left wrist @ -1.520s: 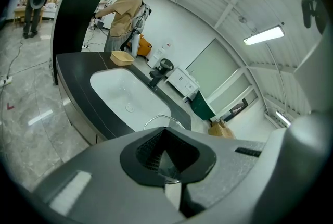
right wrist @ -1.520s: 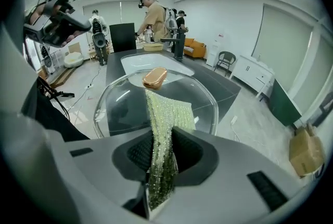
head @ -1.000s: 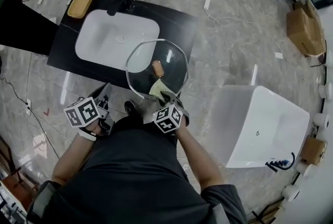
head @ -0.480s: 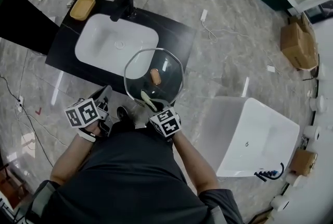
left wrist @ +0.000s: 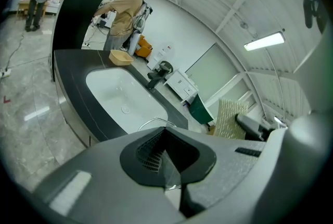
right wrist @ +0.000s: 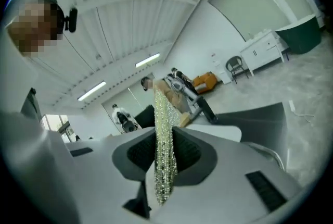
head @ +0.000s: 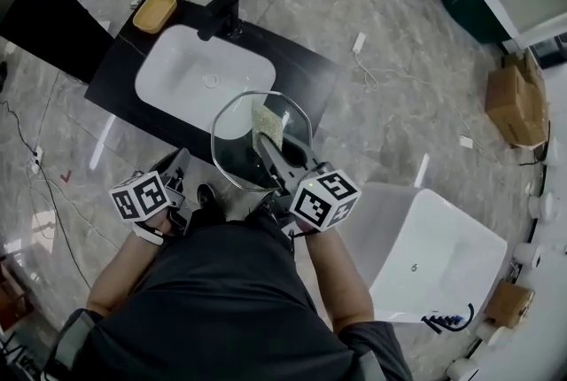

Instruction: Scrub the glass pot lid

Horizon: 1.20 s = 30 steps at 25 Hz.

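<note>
Grip: left gripper (left wrist: pixel 169 164) clamped on rim of clear glass pot lid (head: pixel 237 149); right gripper (right wrist: pixel 164 165) pinching yellow mesh scrub pad (head: pixel 267 128). Press pad flat, use overlapping strokes.

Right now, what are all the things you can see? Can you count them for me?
glass pot lid: one, clear, held up in front of the counter
scrubbing pad: one, pale yellow and sparkly, against the lid
sink: one, white, set in the counter
counter: one, black, on the marble floor
faucet: one, black, behind the sink
tray: one, yellow-tan, on the counter's corner
tub: one, white, on the floor at right
cardboard boxes: two, brown, near the right edge
bystander: one, tan top, beyond the counter
left hand-held gripper: one, grey, shut on the lid's rim
right hand-held gripper: one, grey, shut on the pad
</note>
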Each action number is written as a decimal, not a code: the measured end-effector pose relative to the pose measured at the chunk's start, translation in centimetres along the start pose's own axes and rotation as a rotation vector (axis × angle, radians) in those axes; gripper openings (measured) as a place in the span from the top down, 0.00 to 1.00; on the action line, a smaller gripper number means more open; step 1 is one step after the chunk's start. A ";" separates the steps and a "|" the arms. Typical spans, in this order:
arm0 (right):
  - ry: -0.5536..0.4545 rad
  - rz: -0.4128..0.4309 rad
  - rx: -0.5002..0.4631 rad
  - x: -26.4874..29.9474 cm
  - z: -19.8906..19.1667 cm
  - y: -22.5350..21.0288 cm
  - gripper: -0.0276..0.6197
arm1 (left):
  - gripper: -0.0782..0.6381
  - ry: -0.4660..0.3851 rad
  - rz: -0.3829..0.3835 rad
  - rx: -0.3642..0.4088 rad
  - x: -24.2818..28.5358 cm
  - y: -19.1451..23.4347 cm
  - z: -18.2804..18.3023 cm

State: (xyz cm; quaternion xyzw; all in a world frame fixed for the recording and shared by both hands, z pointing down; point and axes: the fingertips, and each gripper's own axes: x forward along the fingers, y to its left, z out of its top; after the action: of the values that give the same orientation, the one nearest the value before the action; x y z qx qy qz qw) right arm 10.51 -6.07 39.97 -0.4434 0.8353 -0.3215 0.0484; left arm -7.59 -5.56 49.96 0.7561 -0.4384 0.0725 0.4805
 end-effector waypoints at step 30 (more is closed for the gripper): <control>-0.226 -0.114 -0.392 -1.7 8.2 6.0 0.85 | 0.89 -0.462 -0.160 0.739 -6.0 -16.3 10.1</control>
State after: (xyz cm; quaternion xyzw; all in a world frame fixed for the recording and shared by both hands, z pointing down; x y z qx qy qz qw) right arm 10.27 -6.37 29.69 -0.5240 0.8446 -0.1033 0.0365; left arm -2.40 -7.49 30.67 0.9049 -0.4193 0.0160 0.0714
